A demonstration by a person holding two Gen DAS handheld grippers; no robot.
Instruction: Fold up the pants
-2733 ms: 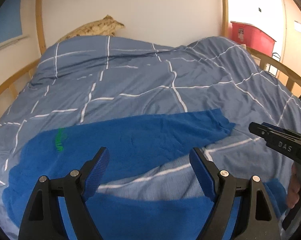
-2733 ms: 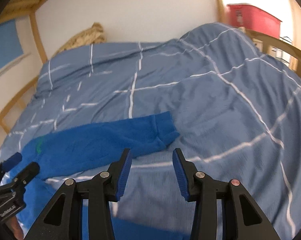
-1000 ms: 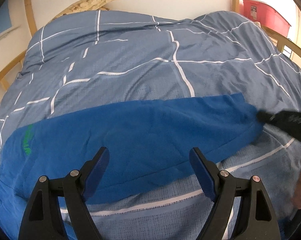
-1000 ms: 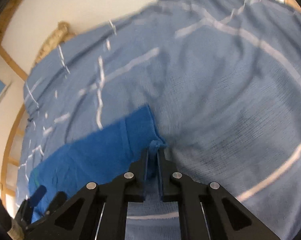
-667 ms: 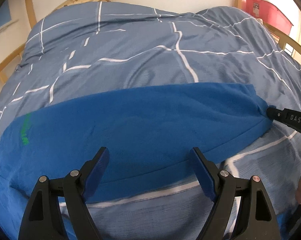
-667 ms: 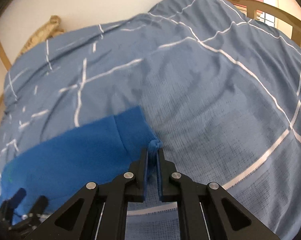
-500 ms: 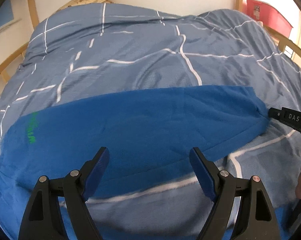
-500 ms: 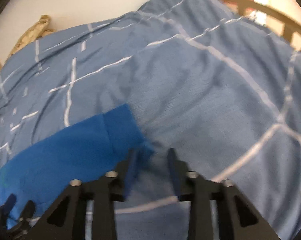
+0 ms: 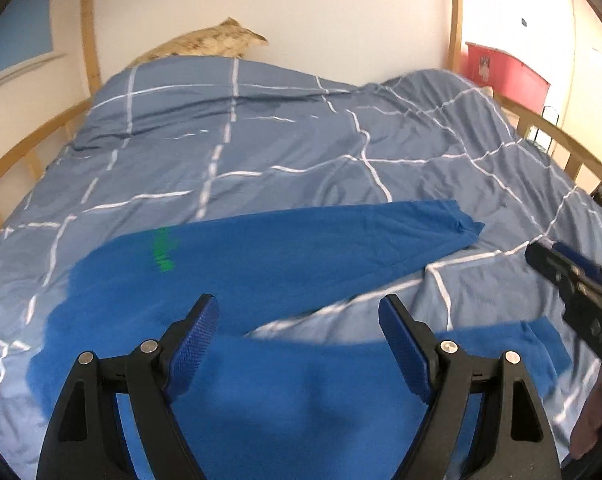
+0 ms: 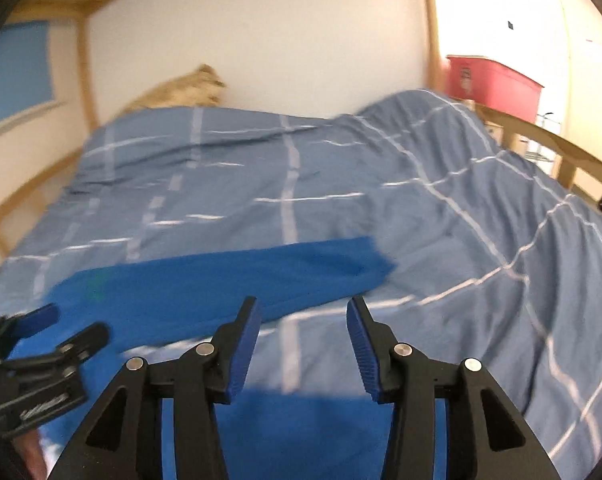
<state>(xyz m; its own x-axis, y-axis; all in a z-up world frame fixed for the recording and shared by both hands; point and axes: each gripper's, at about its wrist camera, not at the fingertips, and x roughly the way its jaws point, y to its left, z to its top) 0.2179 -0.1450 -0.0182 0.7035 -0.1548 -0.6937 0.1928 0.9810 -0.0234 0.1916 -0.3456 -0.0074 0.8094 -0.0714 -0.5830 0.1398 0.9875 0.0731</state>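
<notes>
Bright blue pants (image 9: 285,252) with a small green mark lie spread on the blue checked duvet (image 9: 261,152). The far leg runs to the right and ends at its cuff (image 9: 461,224). The near leg (image 9: 321,392) lies under my left gripper (image 9: 299,344), which is open and empty above it. In the right wrist view the far leg (image 10: 221,284) lies ahead of my right gripper (image 10: 303,340), which is open and empty, with the near leg (image 10: 313,432) below it. The right gripper also shows at the right edge of the left wrist view (image 9: 573,280).
A tan pillow (image 9: 205,42) lies at the head of the bed by the white wall. Wooden bed rails (image 9: 565,140) curve along both sides. A red storage box (image 9: 505,76) stands beyond the right rail.
My right gripper held the far leg's cuff, then opened and let it go. Both grippers have drawn back toward the near leg, and the far leg now lies flat.
</notes>
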